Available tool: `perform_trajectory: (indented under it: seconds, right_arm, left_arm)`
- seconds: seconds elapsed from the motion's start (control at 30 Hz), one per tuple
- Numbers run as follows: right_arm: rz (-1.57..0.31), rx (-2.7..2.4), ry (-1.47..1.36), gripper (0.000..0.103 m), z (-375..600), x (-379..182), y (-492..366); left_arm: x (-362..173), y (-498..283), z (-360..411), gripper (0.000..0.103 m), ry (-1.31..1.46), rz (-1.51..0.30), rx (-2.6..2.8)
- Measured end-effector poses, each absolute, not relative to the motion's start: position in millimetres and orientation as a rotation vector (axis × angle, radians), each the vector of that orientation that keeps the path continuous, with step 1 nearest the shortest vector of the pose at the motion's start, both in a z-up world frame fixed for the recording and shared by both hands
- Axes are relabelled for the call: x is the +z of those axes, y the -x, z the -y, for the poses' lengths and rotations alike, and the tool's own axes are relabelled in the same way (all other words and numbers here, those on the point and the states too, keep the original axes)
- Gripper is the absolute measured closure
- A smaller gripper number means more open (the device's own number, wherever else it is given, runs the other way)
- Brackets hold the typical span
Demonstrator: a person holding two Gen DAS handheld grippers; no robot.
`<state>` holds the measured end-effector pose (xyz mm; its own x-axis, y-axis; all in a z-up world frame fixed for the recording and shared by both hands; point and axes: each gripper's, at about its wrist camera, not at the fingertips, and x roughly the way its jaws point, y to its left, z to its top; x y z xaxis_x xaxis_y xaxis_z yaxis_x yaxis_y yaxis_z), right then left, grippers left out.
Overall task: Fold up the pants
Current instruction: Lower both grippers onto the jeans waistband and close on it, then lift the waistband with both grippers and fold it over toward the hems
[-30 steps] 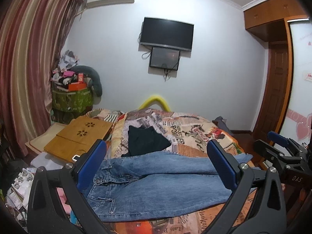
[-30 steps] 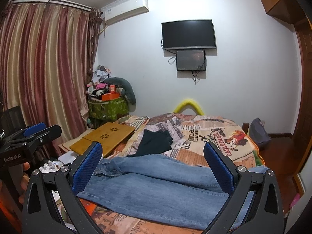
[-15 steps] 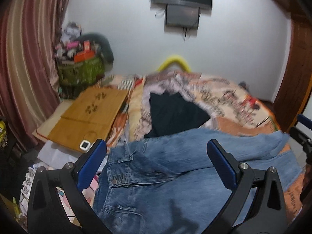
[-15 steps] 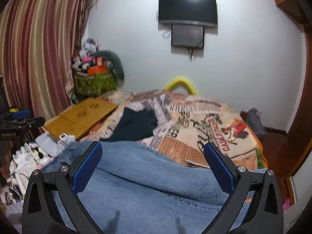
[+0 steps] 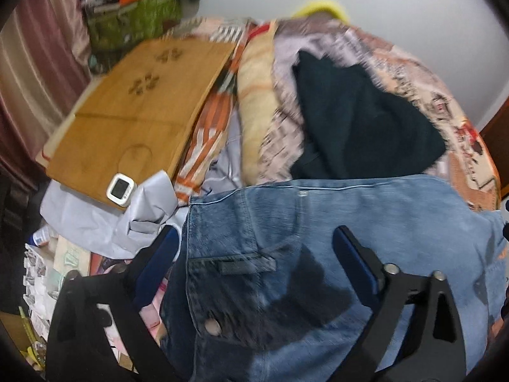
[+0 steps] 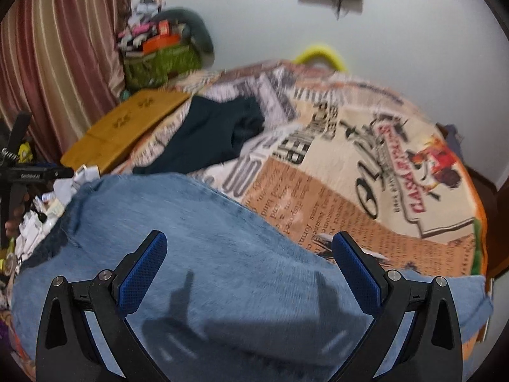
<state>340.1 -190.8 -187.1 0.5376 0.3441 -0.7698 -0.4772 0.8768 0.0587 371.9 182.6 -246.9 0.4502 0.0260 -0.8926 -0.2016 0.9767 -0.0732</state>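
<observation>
Approach to the jeans: both grippers lowered over the denim.

Since a second ago, both views have tipped from wall to bed. Left gripper (image 5: pixel 254 245) hangs over the waistband of the jeans (image 5: pixel 318 222), jaws just narrowed slightly, wide, empty. Right gripper (image 6: pixel 248 248) gapes, empty, over the legs. Jeans lie flat across the bedspread (image 6: pixel 366 165), unfolded; first grasp is next.

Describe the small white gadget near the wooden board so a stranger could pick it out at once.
Start at the bed with the printed cover, then look to the wooden board lying beside it. The gadget sits on the board's near corner, next to crumpled pale cloth. It alone is small, white, rounded and has a dark square screen.
</observation>
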Motion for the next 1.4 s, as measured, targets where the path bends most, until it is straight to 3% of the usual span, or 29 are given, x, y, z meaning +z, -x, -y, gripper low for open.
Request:
perform_trajectory:
  seconds: [0.1,0.23,0.37,0.43,0.57,0.67,0.7,0.73,0.8,0.97,1.1,1.4]
  right_arm:
    - [-0.947,0.527,0.169,0.003,188,-203,-361]
    - [-1.014,0.571,0.172,0.008,184,-217,-377]
    - [-1.037,0.616,0.184,0.014,174,-227,-385]
    - [-1.046,0.643,0.184,0.019,168,-230,-389]
    - [-1.062,0.668,0.205,0.029,155,-238,-400]
    - [-1.05,0.659,0.231,0.03,148,-242,-405]
    - [-1.045,0.657,0.239,0.032,147,-242,-405]
    - [-1.04,0.652,0.239,0.034,147,-242,-405]
    - [-1.032,0.626,0.24,0.056,150,-242,-405]
    - [-1.039,0.646,0.26,0.091,151,-245,-395]
    - [-1.003,0.631,0.264,0.097,151,-238,-387]
    - [-0.802,0.577,0.227,0.097,164,-165,-371]
  left_arm:
    - [-271,-390,-194,0.014,0.195,-1.162,0.143]
    - [-300,-408,-207,0.026,0.204,-1.23,0.164]
    - [-314,-415,-202,0.035,0.215,-1.259,0.104]
    - [-321,-418,-195,0.047,0.204,-1.282,0.074]
    - [-330,-421,-185,0.052,0.161,-1.281,0.076]
    - [-328,-420,-180,0.06,0.127,-1.265,0.084]
    - [-327,-420,-178,0.077,0.111,-1.257,0.095]
    - [-325,-419,-178,0.086,0.079,-1.256,0.132]
    - [-324,-421,-181,0.087,0.1,-1.256,0.127]
    - [-318,-420,-177,0.094,0.073,-1.243,0.132]
    - [-305,-418,-172,0.098,0.058,-1.211,0.143]
    - [-216,-401,-171,0.098,0.044,-1.031,0.143]
